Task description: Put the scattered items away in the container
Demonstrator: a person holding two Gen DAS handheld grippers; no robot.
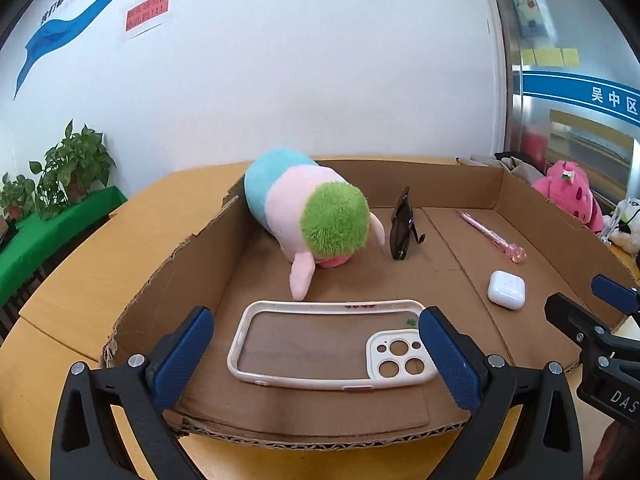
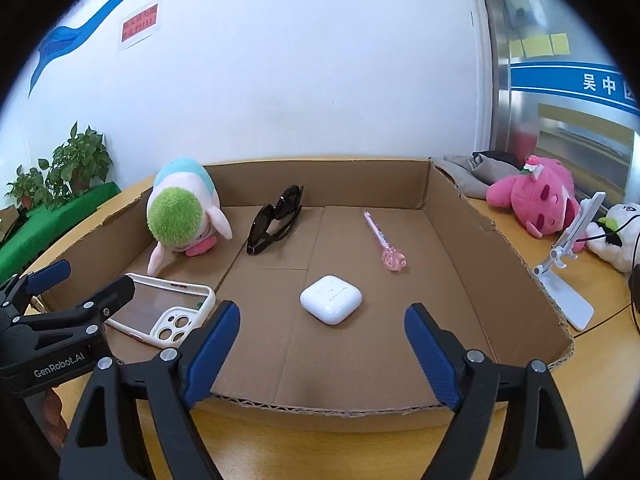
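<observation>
A shallow cardboard box (image 1: 168, 280) (image 2: 460, 216) lies on the wooden table. Inside it are a green, pink and blue plush toy (image 1: 304, 208) (image 2: 180, 208), black sunglasses (image 1: 402, 226) (image 2: 276, 218), a pink pen (image 1: 492, 236) (image 2: 382, 238), a white earbud case (image 1: 506, 290) (image 2: 331, 299) and a white phone case (image 1: 332, 346) (image 2: 164, 310). My left gripper (image 1: 316, 328) is open, its fingers either side of the phone case above the box's near edge. My right gripper (image 2: 322, 324) is open and empty, just short of the earbud case.
A pink plush (image 2: 536, 200) (image 1: 568, 196), a white plush (image 2: 616, 236) and a white phone stand (image 2: 568, 264) sit on the table right of the box. Potted plants (image 1: 60, 172) stand on a green shelf at the left. A white wall is behind.
</observation>
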